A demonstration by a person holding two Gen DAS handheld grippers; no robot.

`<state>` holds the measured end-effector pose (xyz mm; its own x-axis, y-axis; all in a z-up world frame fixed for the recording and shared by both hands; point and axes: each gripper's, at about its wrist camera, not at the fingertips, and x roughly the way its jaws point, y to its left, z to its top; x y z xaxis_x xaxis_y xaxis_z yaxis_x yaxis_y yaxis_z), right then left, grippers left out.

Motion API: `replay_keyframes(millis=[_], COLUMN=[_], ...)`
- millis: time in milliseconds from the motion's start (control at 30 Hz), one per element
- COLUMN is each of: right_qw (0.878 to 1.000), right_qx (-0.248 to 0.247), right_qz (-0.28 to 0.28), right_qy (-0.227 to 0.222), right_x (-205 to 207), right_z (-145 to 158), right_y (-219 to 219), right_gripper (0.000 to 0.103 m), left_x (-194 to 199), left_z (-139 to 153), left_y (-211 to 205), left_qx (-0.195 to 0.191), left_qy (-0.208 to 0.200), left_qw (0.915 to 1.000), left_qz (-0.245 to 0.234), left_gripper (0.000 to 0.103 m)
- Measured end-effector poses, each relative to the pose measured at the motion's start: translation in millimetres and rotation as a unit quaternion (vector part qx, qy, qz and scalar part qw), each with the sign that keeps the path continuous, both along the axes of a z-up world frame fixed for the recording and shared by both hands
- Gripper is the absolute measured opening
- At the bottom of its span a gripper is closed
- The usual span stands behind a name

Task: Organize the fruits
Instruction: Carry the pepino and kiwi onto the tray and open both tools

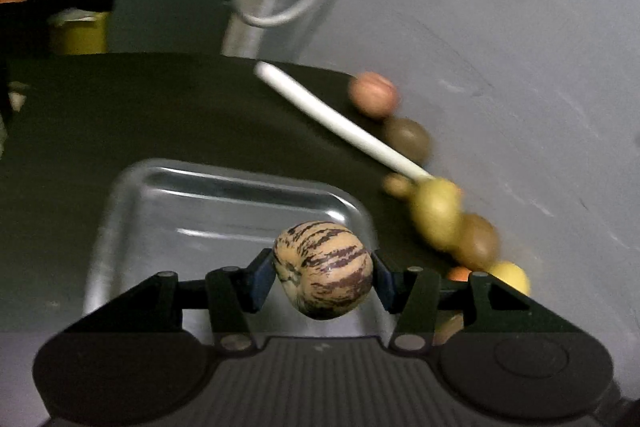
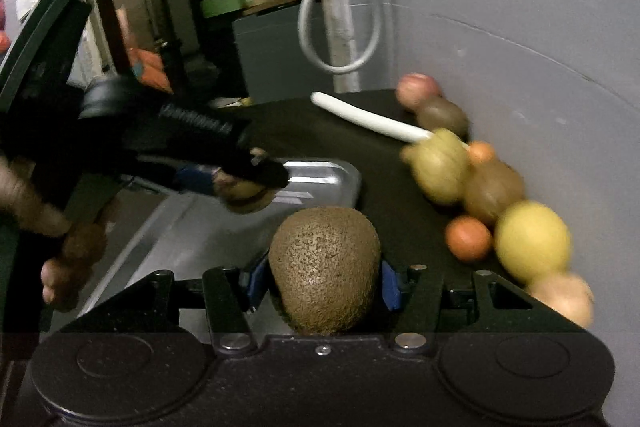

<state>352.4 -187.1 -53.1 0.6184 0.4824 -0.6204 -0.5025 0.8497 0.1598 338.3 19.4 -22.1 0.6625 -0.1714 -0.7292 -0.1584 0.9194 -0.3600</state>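
While both grippers hang over the metal tray [image 1: 120, 211], each carries one fruit: the left gripper [image 1: 323, 277] is closed on a striped melon [image 1: 324, 267], the right gripper [image 2: 325, 281] on a kiwi [image 2: 325, 267]. Both loads look poised for dropping in. Remaining fruit [image 2: 532, 239] lies lined against the grey wall [image 2: 520, 7], likely to keep it from rolling.

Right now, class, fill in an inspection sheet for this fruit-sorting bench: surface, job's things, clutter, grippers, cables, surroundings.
Surface: dark matte tabletop.
Job's things: shiny metal tray; striped cream-and-purple fruit; brown fuzzy kiwi; row of loose fruits along the wall.
Clutter: white rod lying by the fruits.
Grippers: left gripper shut on the striped fruit over the tray; right gripper shut on the kiwi.
Cables: grey looped cable hanging.
Surroundings: grey wall; shelves, blurred.
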Motion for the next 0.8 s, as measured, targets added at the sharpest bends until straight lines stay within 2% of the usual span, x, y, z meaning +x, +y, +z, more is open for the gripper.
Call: replay_keyframes(millis=[267,433,800], right_qw=[0.999,0.997,0.996], right_qx=[-0.005,-0.024,-0.044], right_qz=[0.046,0.069,0.080], right_qy=[0.002,0.003,0.009], right_x=[54.3,67.3,74.6], right_z=[-2.9,-14.8,-32.6], right_y=[55.1,81.4,97.0], right_gripper=[0.056,0.056,0.056], left_x=[16.4,21.3,23.0], left_z=[-11.1,-19.4,-32.3], left_y=[50.1,54.8,59.9], left_qx=[0.011,0.018,0.031], left_qy=[0.006,0.014,0.022], left_qw=[0.9970,0.9956,0.9952], left_qz=[0.076,0.091,0.091], left_gripper=[0.056,0.056,0.056])
